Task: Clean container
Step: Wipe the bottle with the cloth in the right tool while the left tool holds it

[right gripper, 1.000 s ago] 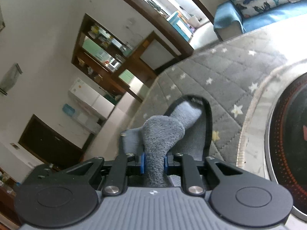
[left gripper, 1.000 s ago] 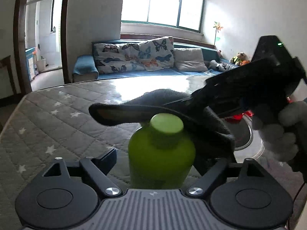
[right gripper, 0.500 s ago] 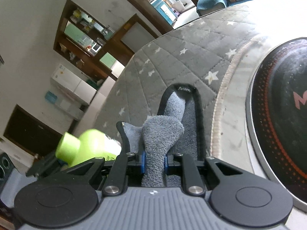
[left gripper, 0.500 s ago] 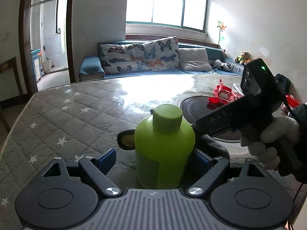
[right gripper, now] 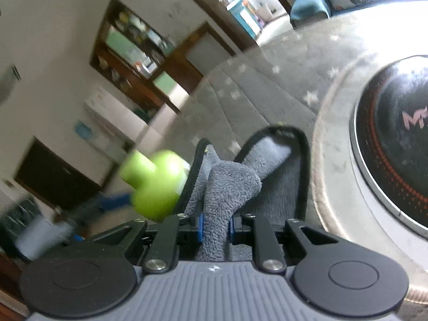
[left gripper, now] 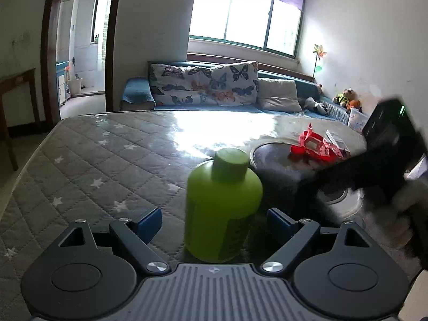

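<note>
Your left gripper [left gripper: 215, 220] stands spread around the upright green bottle [left gripper: 223, 208], pads clear of its sides; the bottle rests on the quilted table [left gripper: 107, 155]. Your right gripper [right gripper: 215, 226], pinching the grey cloth [right gripper: 227, 184], sits just right of it; wipe leftward.

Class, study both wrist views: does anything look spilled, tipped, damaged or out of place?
Nothing stands out. The green bottle stands upright with its cap on, no spill around it, and the grey cloth is gripped by the right gripper.

Bright window [left gripper: 246, 13] backlight, tabletop glare, motion-blurred right view.
</note>
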Tool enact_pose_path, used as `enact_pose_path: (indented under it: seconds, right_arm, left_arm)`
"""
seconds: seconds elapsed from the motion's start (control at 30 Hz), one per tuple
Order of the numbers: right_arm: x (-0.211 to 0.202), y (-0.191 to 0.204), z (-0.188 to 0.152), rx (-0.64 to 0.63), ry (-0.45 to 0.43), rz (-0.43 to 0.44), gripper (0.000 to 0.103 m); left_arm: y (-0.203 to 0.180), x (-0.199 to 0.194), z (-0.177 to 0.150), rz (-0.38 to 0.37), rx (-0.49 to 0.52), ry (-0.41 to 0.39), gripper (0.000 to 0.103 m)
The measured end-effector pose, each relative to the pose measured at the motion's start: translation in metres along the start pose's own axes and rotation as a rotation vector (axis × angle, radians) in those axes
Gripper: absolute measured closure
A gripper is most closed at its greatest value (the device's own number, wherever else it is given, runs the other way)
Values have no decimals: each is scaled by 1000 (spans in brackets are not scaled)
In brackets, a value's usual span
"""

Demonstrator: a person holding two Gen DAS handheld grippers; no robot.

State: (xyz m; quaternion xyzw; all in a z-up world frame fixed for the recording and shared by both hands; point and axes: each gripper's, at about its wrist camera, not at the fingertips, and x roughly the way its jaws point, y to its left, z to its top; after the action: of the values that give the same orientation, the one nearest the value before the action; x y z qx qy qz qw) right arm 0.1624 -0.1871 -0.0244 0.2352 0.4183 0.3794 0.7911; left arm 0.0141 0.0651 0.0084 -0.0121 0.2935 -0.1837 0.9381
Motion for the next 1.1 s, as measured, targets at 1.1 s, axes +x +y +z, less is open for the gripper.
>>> enact_pose_path:
  seconds: [1.1]
  right_arm:
    - [56, -15, 5, -47, 107, -80, 86]
  left_arm:
    - [19, -17, -14, 55, -95, 17, 20]
